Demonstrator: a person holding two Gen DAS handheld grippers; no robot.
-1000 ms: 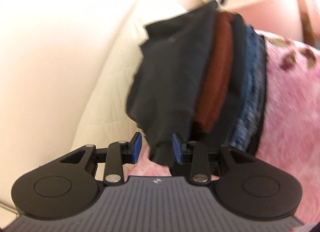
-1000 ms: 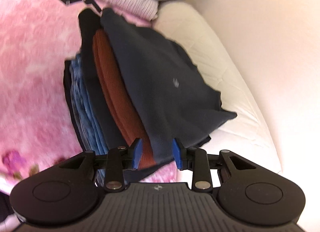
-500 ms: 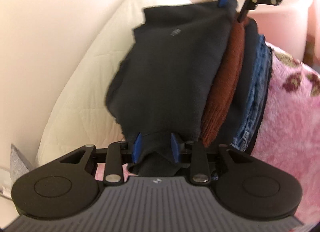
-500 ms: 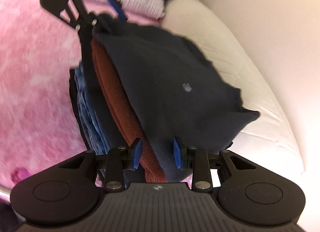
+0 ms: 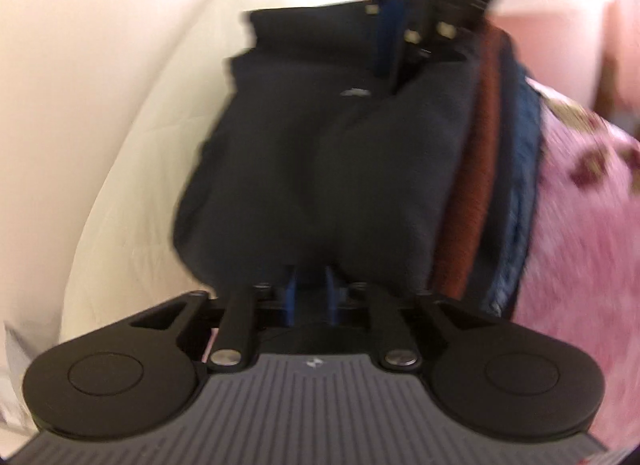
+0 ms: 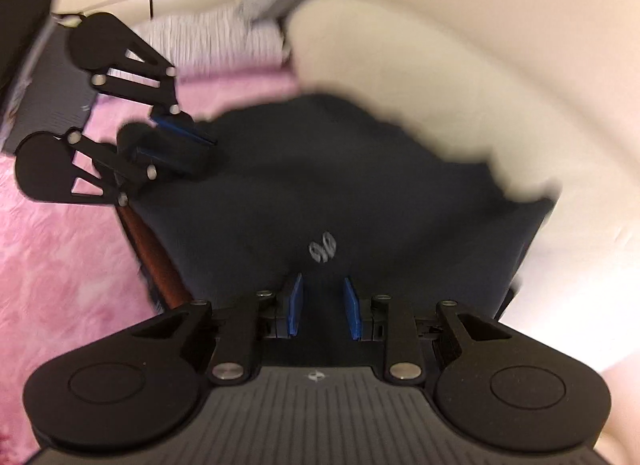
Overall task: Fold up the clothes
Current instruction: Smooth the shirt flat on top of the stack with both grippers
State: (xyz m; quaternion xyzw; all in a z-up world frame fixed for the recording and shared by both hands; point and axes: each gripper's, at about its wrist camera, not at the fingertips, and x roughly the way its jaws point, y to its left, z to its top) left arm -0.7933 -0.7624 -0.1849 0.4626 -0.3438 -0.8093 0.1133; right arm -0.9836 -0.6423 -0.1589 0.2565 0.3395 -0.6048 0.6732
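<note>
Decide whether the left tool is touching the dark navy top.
Touching. The right wrist view shows the left tool with its blue fingers pressed onto the dark navy top at its far edge.

**Legible markings: one unreadable garment mark, two gripper emblems**

No word, number or brand name can be read in either view.

The dark navy garment [image 6: 360, 193] carries a small pale mark [image 6: 322, 252] on its upper face. In the right wrist view it resembles two looped strokes, but blur prevents any reading as letters or digits. In the left wrist view it appears only as a faint light smudge [image 5: 354, 92].

Each gripper body bears a small pale emblem at the centre of its ribbed grey plate: left gripper [image 5: 315, 362], right gripper [image 6: 316, 375]. Both are symbols without lettering, too small to identify.
</note>
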